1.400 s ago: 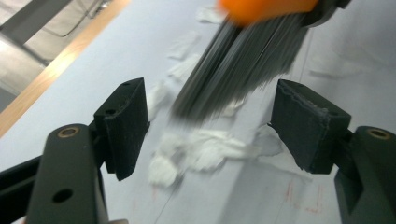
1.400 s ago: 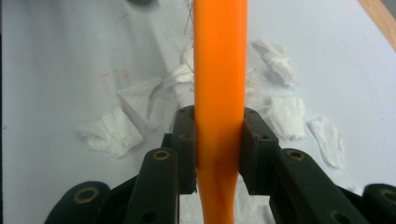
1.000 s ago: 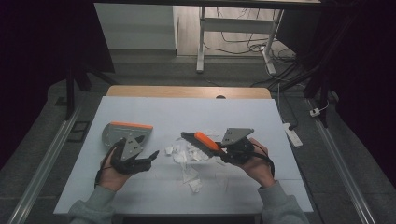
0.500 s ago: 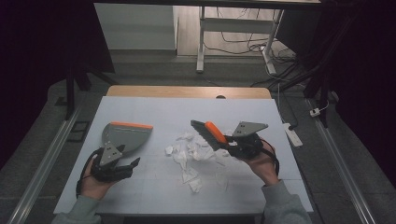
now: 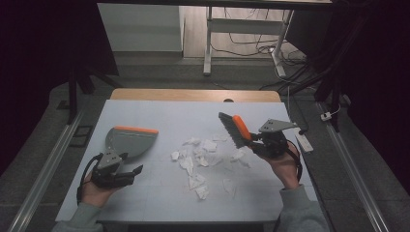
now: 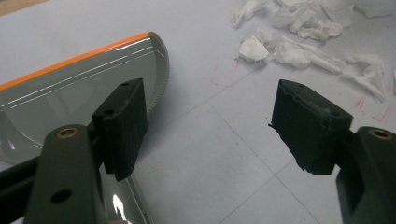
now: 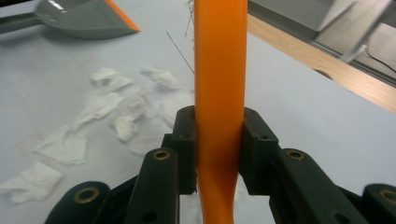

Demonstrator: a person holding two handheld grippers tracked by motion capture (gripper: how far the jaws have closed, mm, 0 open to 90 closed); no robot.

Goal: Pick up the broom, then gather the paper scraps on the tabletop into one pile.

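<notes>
A white table (image 5: 145, 116) is seen from above. On its left part a grey dustpan (image 5: 129, 141) with an orange edge is laid flat. The left gripper (image 5: 126, 173) is held just beside it, jaws spread apart and empty. The right gripper (image 5: 252, 143) is clamped on a brush (image 5: 234, 129) by its orange handle, raised over scattered torn tissue pieces (image 5: 200, 159) mid-table.

no readable text, labels or numbers anywhere
</notes>
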